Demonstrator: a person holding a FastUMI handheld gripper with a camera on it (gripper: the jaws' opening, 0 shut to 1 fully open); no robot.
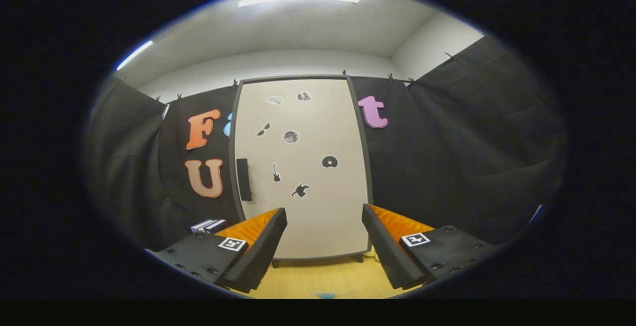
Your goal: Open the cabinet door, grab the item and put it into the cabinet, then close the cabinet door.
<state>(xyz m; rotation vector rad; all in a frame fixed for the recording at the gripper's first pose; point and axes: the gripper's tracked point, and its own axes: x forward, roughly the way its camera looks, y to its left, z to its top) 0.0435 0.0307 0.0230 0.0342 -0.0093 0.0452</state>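
step: door not yet opened | gripper [324, 246] spread wide, holding nothing | cabinet door [300, 167] shut, upright, dead ahead beyond my fingers | handle [243, 179] a vertical bar at the door's left edge, so i judge i must reach left

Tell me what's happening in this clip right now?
A person is holding a handheld claw facing a pale cabinet that stands on a wooden table. The cabinet door is shut, with its dark handle on the left side. The claw's fingers are spread open with nothing between them, short of the door. A small stack of flat items lies left of the cabinet.
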